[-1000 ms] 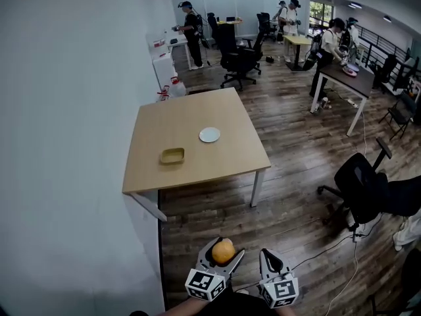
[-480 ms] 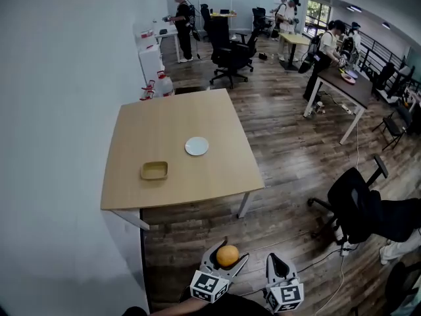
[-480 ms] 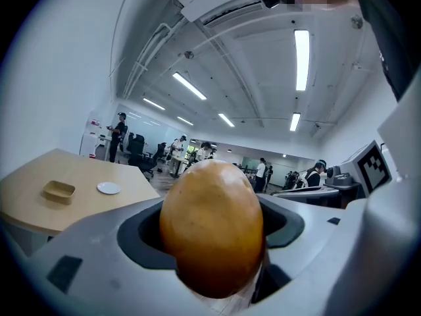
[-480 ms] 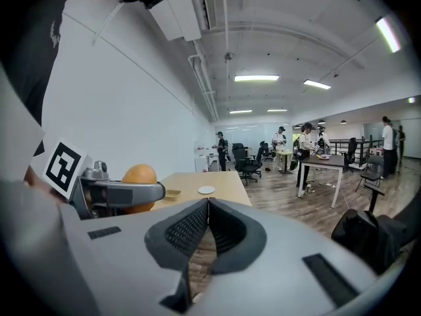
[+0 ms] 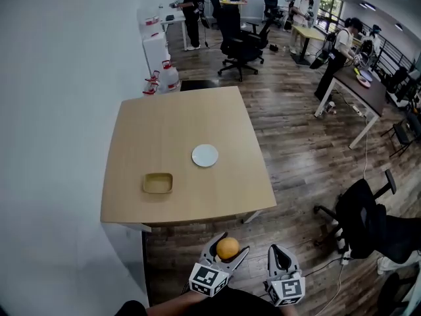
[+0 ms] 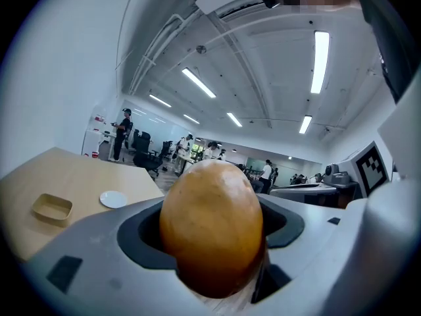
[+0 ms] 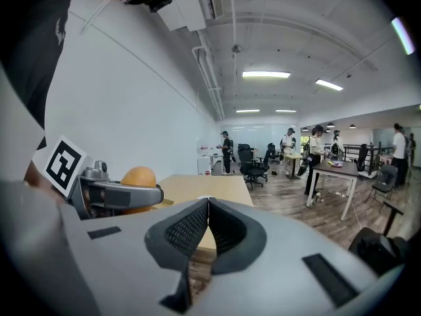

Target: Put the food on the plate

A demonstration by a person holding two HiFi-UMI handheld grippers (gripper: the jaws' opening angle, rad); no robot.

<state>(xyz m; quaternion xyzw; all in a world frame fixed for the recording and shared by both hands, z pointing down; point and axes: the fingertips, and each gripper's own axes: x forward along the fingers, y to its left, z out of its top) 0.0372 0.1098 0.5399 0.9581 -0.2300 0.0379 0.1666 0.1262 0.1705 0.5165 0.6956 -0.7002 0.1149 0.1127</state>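
Observation:
My left gripper (image 5: 227,247) is shut on an orange, egg-shaped piece of food (image 5: 227,248), which fills the left gripper view (image 6: 210,226). It hangs over the wooden floor, short of the table's near edge. My right gripper (image 5: 281,257) is beside it, shut with nothing between its jaws (image 7: 207,206). A small white plate (image 5: 205,155) lies on the light wooden table (image 5: 171,124), right of centre; the same plate (image 6: 113,199) shows small in the left gripper view. The food (image 7: 137,180) shows at the left of the right gripper view.
A shallow tan dish (image 5: 158,183) sits on the table left of the plate. A white wall runs along the left. A black office chair (image 5: 358,219) stands at the right. Further desks, chairs and several people (image 5: 339,51) are at the back.
The view has moved closer to the table, which now looms larger and lower in frame. Both grippers keep their hold and place at the bottom.

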